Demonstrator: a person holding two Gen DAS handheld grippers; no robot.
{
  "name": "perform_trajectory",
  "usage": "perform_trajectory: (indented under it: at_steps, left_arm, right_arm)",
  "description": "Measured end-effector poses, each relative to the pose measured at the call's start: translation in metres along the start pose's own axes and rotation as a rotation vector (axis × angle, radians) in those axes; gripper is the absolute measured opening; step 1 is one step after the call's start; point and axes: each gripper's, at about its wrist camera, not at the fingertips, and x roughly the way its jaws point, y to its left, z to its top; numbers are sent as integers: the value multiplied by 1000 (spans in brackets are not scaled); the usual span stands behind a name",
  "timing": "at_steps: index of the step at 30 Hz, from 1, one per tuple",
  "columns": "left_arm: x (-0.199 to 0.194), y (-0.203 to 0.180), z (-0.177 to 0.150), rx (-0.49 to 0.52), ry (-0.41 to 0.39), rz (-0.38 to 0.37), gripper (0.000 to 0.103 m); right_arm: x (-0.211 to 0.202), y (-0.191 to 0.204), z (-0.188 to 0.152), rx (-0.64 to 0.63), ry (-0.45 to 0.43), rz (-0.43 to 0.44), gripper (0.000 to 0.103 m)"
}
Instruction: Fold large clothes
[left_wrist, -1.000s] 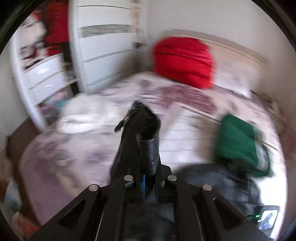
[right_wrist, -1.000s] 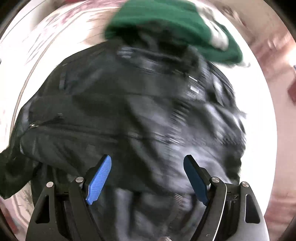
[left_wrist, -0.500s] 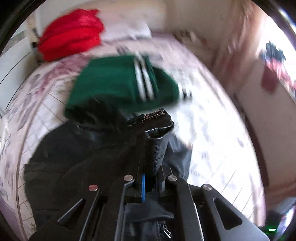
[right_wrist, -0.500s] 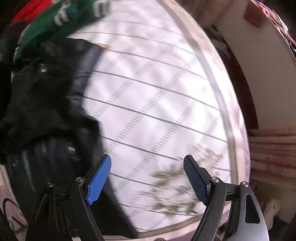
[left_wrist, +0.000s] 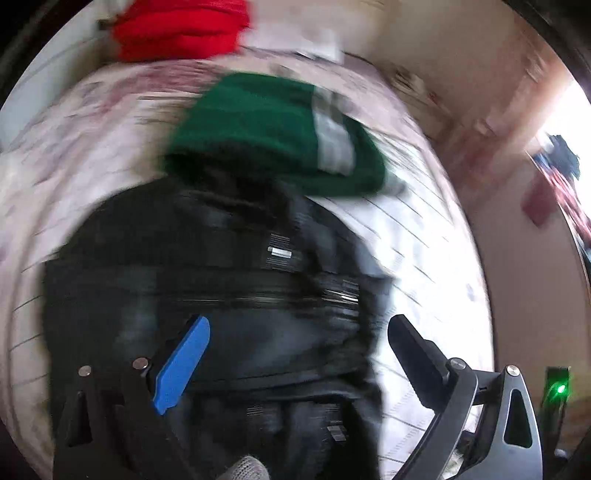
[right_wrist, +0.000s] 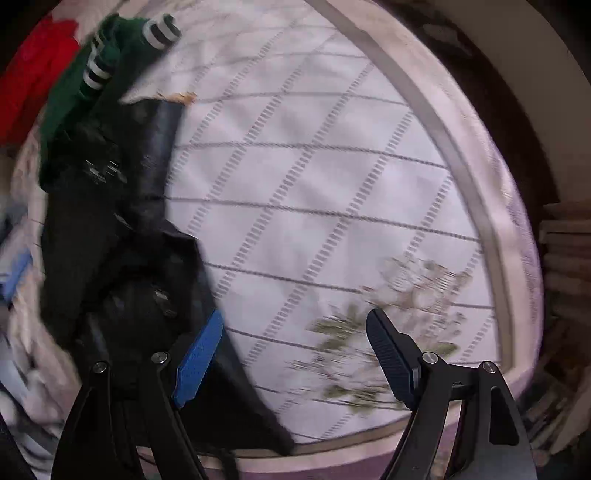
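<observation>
A black jacket (left_wrist: 221, 280) lies bunched on the white quilted bedspread (left_wrist: 417, 266). Above it hovers my left gripper (left_wrist: 295, 365), its jaws opening wide, with nothing pressed between the pads; the jacket lies below them. In the right wrist view the same black jacket (right_wrist: 110, 240) sits at the left, and my right gripper (right_wrist: 295, 354) stands open over the bare bedspread (right_wrist: 332, 203) beside the jacket's edge. A green garment with white stripes (left_wrist: 273, 133) lies just beyond the jacket, also seen as the green garment (right_wrist: 92, 85) at top left.
A red folded pile (left_wrist: 181, 29) rests at the head of the bed. The bed's edge (right_wrist: 476, 206) curves along the right, with dark floor and stacked wood beyond. A device with a green light (left_wrist: 559, 387) sits at the lower right.
My left gripper let go of the black jacket piece it was pinching, and its jaws spread wide. Both grippers swung across the bed; the right one stayed open.
</observation>
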Motion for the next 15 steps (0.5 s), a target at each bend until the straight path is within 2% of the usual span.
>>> perform_trajectory:
  at_steps: [4,7,8,11,13,15]
  left_arm:
    - [-36,81,-10,-186,-2,196,99]
    - [-48,146,-23,-308,20,336,99]
    - [-47,168,-27,-349,39,374,99]
    - [-35,215,-31,-436,58,438,99]
    - [-22,234,-26,-453,46,474,99]
    - [-10,243,-18,-447,53,487,99]
  right_arm:
    - [-2,26,26,-9,-33,139,82]
    - [3,57,46,-42,-47,195,82]
    - [6,73,40,-51,-56,204,82]
    - [21,127,49,-116,-92,213,82]
    - [35,148,56,-141,-79,207,82]
    - [65,171,73,-180,-31,147,82]
